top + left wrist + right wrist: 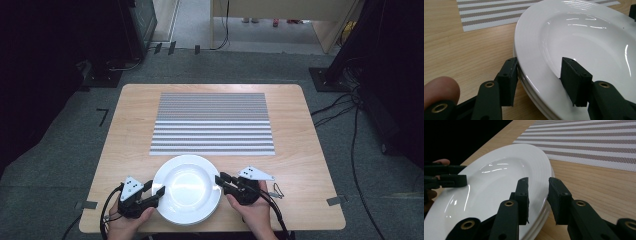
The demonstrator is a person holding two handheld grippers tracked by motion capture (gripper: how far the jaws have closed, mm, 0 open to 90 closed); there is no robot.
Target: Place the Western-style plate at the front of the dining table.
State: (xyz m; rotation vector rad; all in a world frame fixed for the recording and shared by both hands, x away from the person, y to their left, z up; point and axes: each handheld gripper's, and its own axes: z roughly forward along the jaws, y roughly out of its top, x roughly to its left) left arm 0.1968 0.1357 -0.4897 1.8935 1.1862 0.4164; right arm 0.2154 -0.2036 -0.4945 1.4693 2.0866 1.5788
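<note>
A white plate (187,190) lies on top of a small stack of like plates near the table's front edge. My left gripper (154,188) straddles the plate's left rim. In the left gripper view (539,72) its outer jaw lies against the rim's edge, its inner jaw stands over the plate's (586,37) well, and a wide gap is left. My right gripper (221,181) is at the right rim. In the right gripper view (538,192) its jaws pinch the top plate's (494,180) rim closely. The left gripper (449,180) shows across the plate.
A grey and white striped placemat (212,122) lies on the wooden table (300,150) just beyond the plates. Cables trail over the floor at the right. The table's front edge runs right under my hands.
</note>
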